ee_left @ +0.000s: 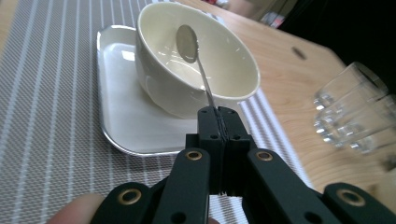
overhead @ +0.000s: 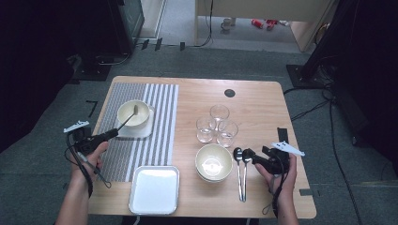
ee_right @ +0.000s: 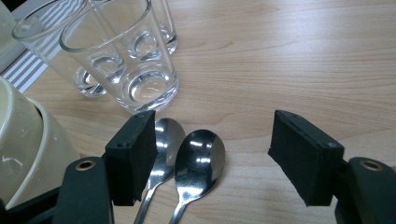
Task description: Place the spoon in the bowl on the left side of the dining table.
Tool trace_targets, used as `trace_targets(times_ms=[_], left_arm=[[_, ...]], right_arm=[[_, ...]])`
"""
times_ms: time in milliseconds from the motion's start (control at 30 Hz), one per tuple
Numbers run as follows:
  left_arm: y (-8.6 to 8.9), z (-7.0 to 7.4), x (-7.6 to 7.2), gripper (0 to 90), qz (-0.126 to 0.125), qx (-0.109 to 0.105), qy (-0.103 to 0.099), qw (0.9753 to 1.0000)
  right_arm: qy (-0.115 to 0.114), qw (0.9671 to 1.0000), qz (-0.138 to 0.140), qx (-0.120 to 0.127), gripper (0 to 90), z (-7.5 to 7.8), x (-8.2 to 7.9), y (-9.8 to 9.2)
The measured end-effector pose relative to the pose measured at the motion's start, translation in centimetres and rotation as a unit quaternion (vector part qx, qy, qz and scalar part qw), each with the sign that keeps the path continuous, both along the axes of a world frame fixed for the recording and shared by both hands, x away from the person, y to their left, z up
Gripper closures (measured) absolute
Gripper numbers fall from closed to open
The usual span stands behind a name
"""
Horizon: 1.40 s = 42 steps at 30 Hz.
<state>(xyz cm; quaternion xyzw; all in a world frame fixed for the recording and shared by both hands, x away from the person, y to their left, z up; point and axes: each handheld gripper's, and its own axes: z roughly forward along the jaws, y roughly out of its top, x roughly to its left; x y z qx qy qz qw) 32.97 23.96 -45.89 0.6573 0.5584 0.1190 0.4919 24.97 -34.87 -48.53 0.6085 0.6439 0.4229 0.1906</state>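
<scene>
two spoons [ee_right: 187, 163] lie side by side, handles toward the person, between the right gripper's [ee_right: 212, 158] spread jaws; left gripper [ee_left: 218, 114] pinches a spoon [ee_left: 194, 56] over the bowl [ee_left: 196, 60].

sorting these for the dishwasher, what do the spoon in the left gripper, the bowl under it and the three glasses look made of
Spoon: polished metal, likely stainless steel, given its grey mirror sheen.
Bowl: glazed ceramic by the look, cream and glossy with soft highlights; hard plastic can't be ruled out.
Glasses: clear glass, probably, with thick bases that bend the light.
The left gripper is clamped on the spoon's handle.
</scene>
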Motion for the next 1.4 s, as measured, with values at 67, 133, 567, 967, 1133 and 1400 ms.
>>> trace_targets(times_ms=[67, 133, 567, 967, 1133, 1400], left_arm=[[-0.4, 0.2, -0.2, 90.0, -0.015, 0.034, -0.018, 0.9991], [-1.0, 0.4, -0.3, 90.0, -0.028, 0.085, -0.04, 0.9952], [-1.9, 0.4, -0.4, 72.8, -0.049, 0.109, -0.057, 0.9912], [-2.1, 0.3, -0.1, 61.4, -0.036, 0.069, -0.045, 0.996], [-1.4, -0.1, 0.2, 68.4, 0.007, 0.027, -0.031, 0.9991], [-0.2, -0.4, 1.5, 77.8, 0.054, 0.003, -0.024, 0.9982]], right_arm=[[0.0, 1.0, 0.0, 0.0, 31.9, 0.0, 0.0, 0.0], [0.0, 1.0, 0.0, 0.0, 31.9, 0.0, 0.0, 0.0], [0.001, 1.0, -0.001, -0.001, 31.9, 0.0, 0.0, -0.1], [0.0, 1.0, -0.003, -0.003, 31.9, 0.1, 0.0, -0.1], [-0.002, 1.0, -0.005, -0.003, 31.9, 0.2, -0.1, -0.2], [-0.004, 0.9999, -0.013, 0.005, 32.3, 0.2, -0.2, -0.7]])
